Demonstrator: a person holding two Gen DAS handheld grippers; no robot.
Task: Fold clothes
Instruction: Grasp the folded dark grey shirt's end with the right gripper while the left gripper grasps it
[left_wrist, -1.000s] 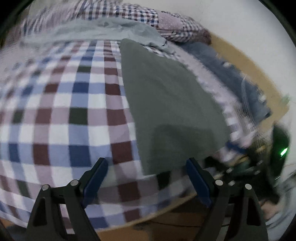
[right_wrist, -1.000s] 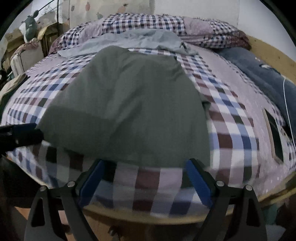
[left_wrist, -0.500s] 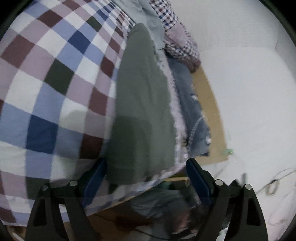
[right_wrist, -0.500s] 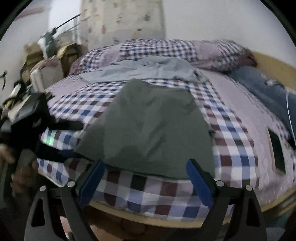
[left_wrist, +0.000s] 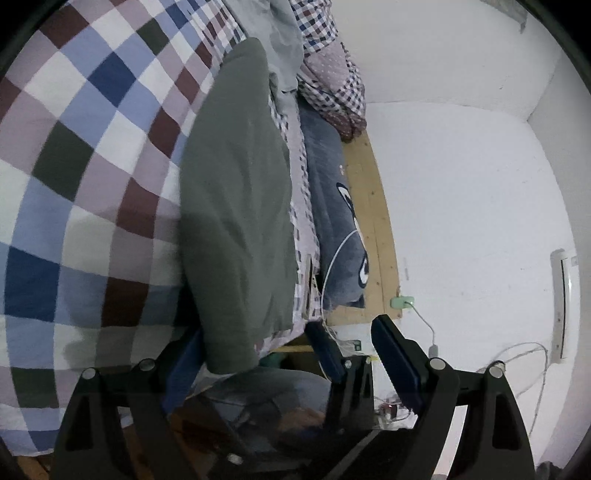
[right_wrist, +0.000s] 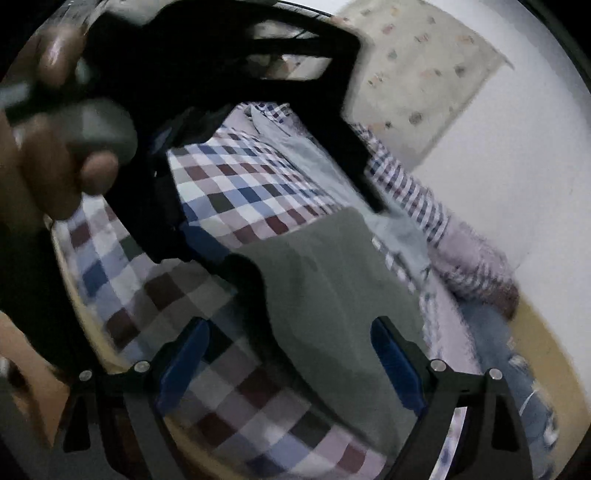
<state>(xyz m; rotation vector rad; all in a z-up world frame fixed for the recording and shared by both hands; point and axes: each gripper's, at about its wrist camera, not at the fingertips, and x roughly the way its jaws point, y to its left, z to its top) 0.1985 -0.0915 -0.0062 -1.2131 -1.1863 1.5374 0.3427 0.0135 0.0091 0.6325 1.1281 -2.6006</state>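
The green garment (left_wrist: 236, 206) is seen spread at the bed's (left_wrist: 74, 155) foot edge, folding unsettled, both hand-held grippers (left_wrist: 284, 354) (right_wrist: 291, 354) gaping empty.

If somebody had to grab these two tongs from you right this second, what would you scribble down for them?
Left tongs: open, empty, at the near edge of the green garment.
Right tongs: open, empty, low over the same garment.
The green garment lies flat on the checked bedspread, near the bed's edge. A pale grey garment lies further up by the pillows.
Done: green garment laid out; whether it is already folded, I cannot tell.
Left: grip its near edge and fold; then the grey one.
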